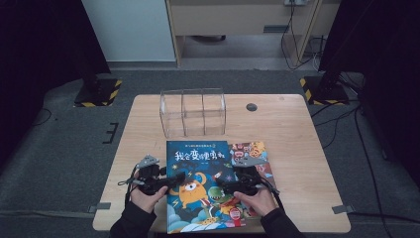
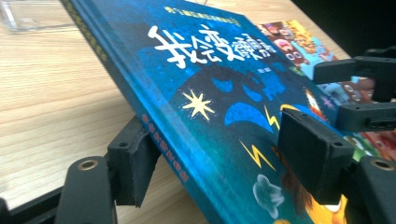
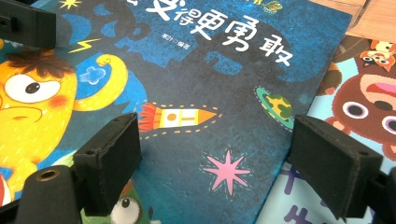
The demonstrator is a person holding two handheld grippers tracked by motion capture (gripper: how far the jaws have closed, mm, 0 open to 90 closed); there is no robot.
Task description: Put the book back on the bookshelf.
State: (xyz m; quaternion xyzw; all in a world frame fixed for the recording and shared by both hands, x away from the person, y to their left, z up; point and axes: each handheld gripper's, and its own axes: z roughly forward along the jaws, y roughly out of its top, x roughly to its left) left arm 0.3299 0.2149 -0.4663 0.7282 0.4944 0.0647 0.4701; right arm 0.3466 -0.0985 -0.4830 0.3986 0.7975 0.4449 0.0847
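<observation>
Your left gripper (image 1: 179, 177) is at the left edge of the blue book (image 1: 200, 183), which sits at the near middle of the table (image 1: 292, 134). In the left gripper view that edge is tipped up off the wood, one jaw under the spine side and one over the cover, wide apart; can't tell if the pads actually press it. Your right gripper (image 1: 221, 184) hovers over the cover with jaws spread, nothing in them. A second book (image 1: 257, 153) pokes out from under the blue one on the right. A clear plastic box (image 1: 193, 112) stands just past the far edge of the book.
</observation>
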